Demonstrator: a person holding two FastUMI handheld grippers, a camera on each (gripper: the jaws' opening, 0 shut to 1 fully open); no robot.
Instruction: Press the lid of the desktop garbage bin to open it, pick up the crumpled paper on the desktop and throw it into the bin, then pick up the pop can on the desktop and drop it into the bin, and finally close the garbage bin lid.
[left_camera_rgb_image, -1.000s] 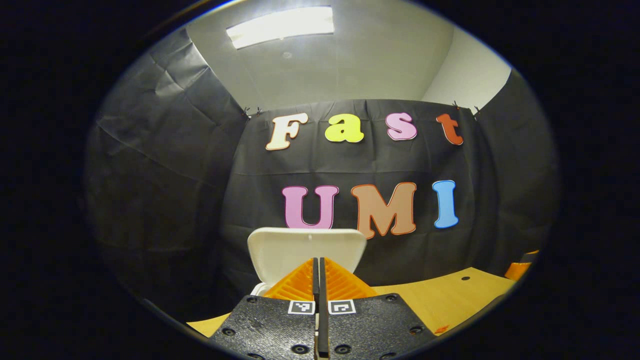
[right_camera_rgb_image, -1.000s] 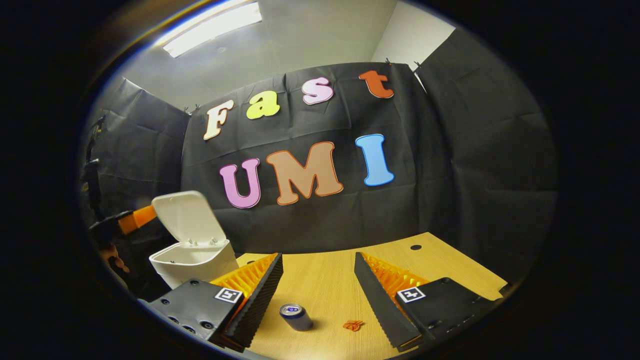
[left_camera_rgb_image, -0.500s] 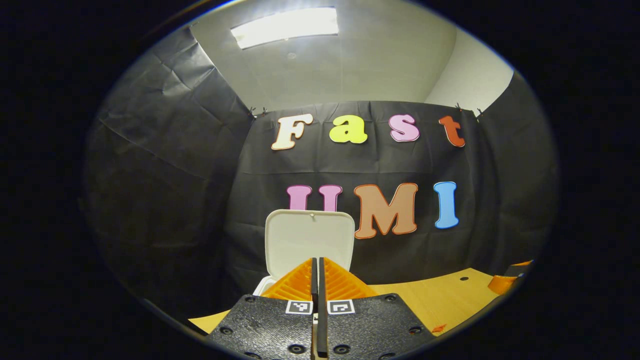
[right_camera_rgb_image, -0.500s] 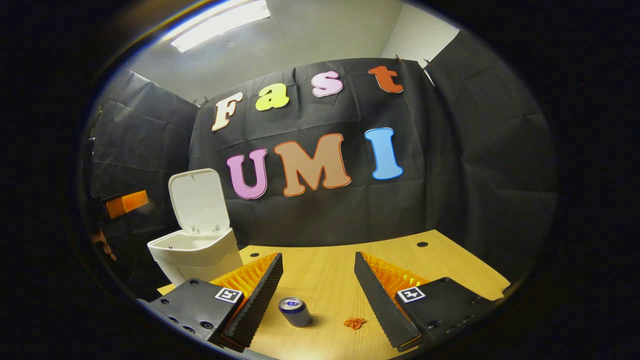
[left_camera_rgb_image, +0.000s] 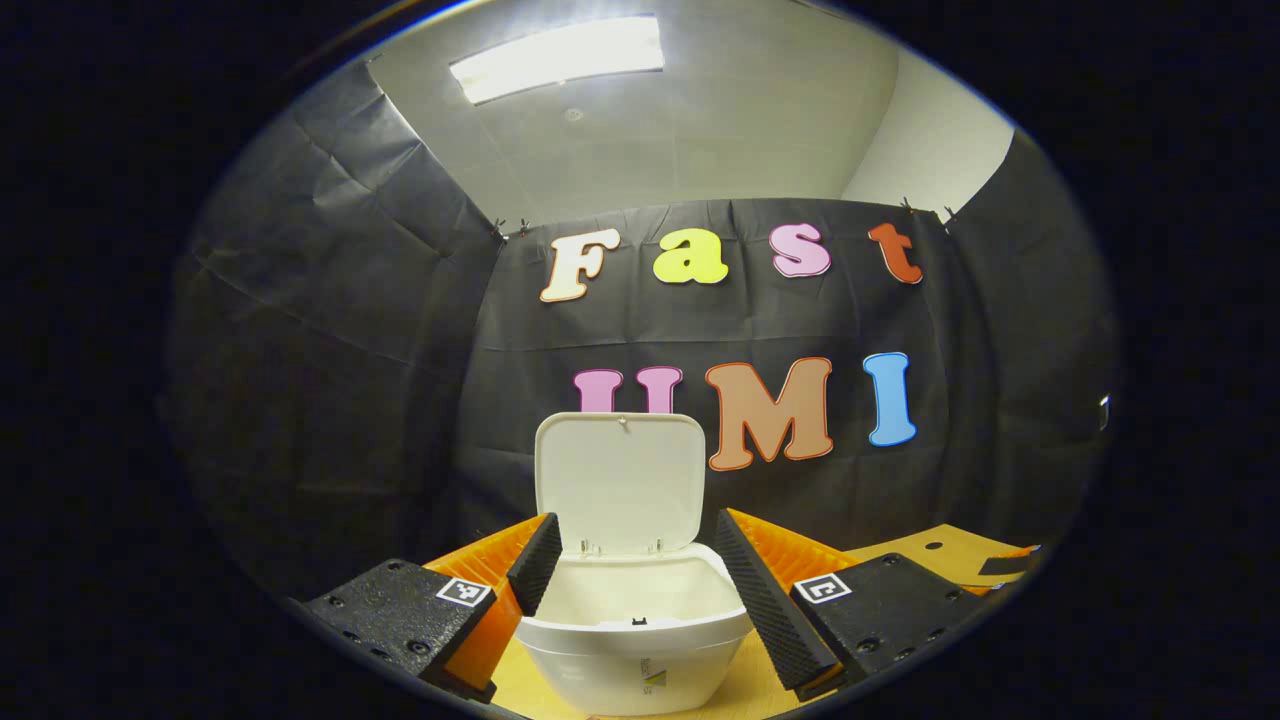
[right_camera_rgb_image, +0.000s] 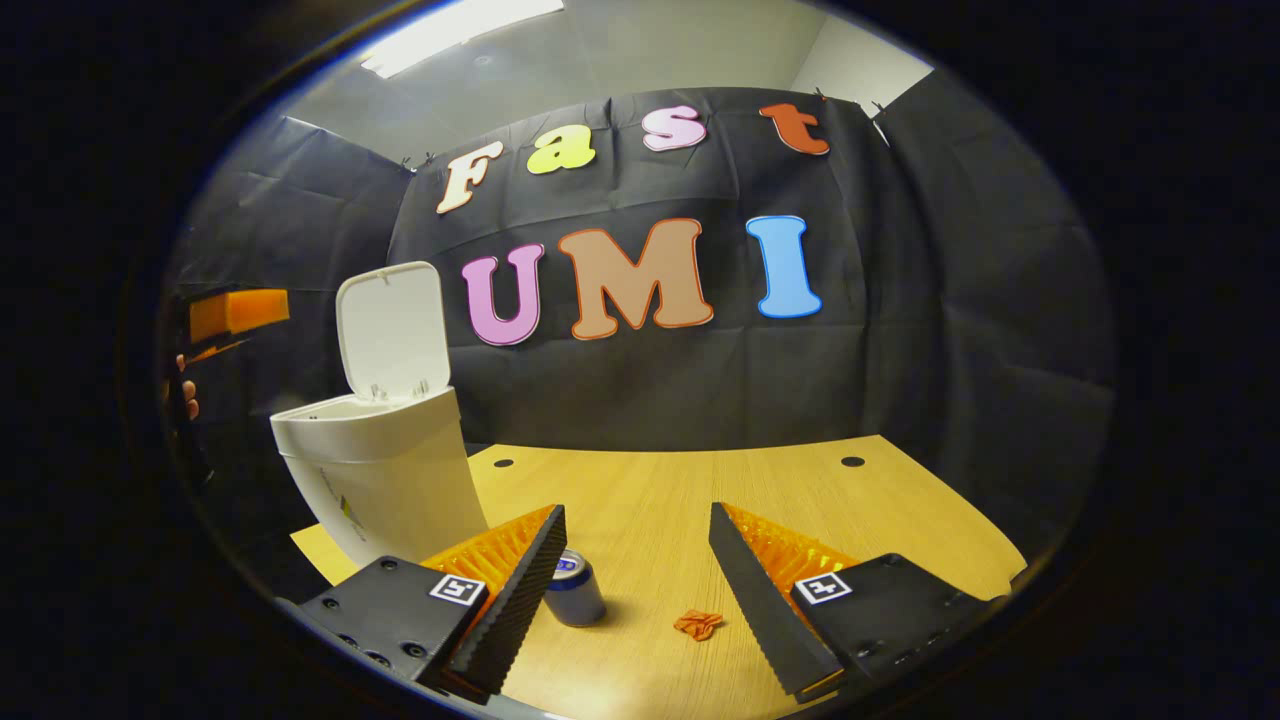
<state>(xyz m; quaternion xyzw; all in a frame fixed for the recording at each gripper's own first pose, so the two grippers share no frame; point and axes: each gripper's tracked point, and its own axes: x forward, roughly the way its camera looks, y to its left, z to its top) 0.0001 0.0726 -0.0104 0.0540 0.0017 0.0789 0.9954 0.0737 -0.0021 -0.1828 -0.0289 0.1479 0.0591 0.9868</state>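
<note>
Standing on the wooden desk (right_camera_rgb_image: 660, 500), the white bin (right_camera_rgb_image: 385, 480) has its lid (right_camera_rgb_image: 392, 330) flipped up and near upright, so the mouth is wide open. In the right gripper view it sits at about 9 o'clock, close to the desk's left edge, and the lid leans against nothing, just hinged at the back rim. In the left gripper view the bin (left_camera_rgb_image: 635, 630) is dead ahead at 6 o'clock with the lid (left_camera_rgb_image: 620, 480) rising behind it toward 12. The left gripper (left_camera_rgb_image: 635, 560) has its fingers spread wide apart, one on each side of the bin's opening, not touching it as far as I can see, holding nothing. Over in the right gripper view, the pop can (right_camera_rgb_image: 575, 588) stands upright on the desk at roughly 7 o'clock, partly tucked behind that gripper's left finger. The crumpled paper (right_camera_rgb_image: 698, 624), a small orange wad, lies on the desk at 6 o'clock, a bit right of the can and apart from it, between the two fingers. The right gripper (right_camera_rgb_image: 638, 560) is spread wide too, with nothing gripped, hovering over the can and paper. Off at 9 o'clock in that same view you can spot a bit of the other gripper and a hand (right_camera_rgb_image: 186, 395) holding it, beside the bin.
</note>
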